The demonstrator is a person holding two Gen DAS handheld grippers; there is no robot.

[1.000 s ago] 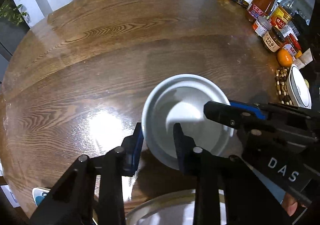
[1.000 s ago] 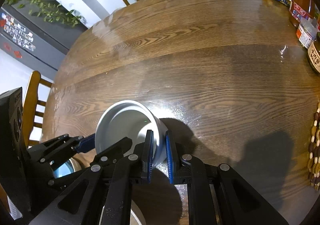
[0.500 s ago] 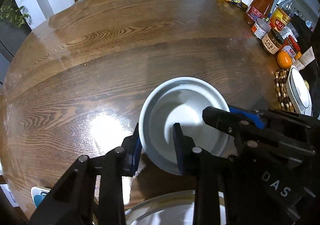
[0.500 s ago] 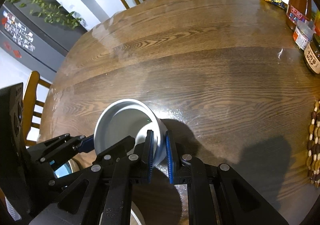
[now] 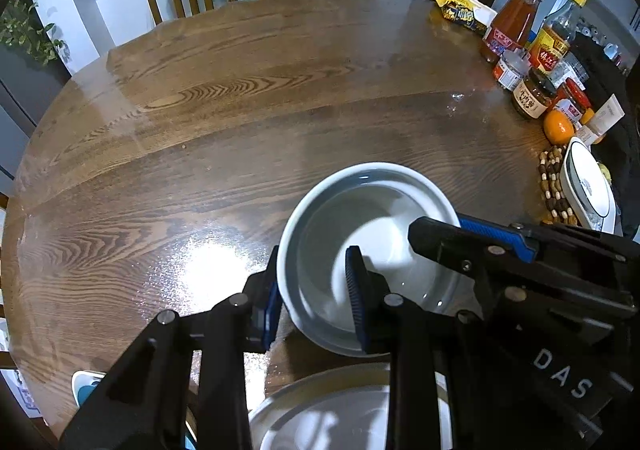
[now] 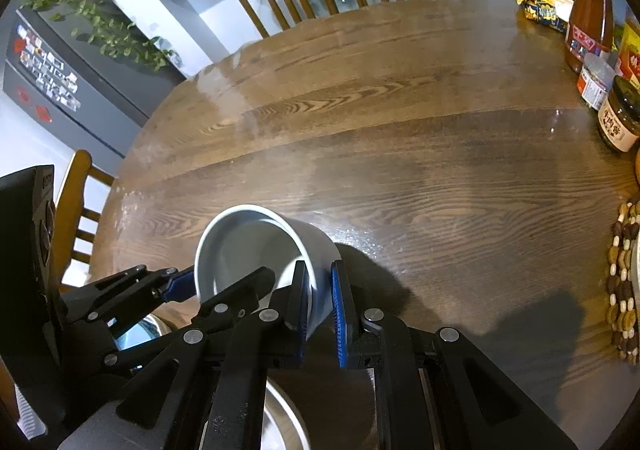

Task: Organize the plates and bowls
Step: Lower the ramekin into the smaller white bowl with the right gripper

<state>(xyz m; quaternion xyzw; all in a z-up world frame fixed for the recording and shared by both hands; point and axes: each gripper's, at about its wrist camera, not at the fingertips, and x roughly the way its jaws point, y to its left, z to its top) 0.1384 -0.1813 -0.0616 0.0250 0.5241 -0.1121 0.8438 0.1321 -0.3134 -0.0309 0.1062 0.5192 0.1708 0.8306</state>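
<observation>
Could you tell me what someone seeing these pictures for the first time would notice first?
Most striking is the white bowl at the near side of the round wooden table, gripped from both sides: the left gripper pinches its left wall, the right gripper its right wall. A cluster of bottles and jars beside an orange crowds the table's right edge, and another pale dish sits just below the bowl.

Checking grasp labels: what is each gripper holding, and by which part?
Both hold the same white bowl by its rim wall: the left gripper on the near-left side, the right gripper on the opposite side, one pad inside, one outside.
</observation>
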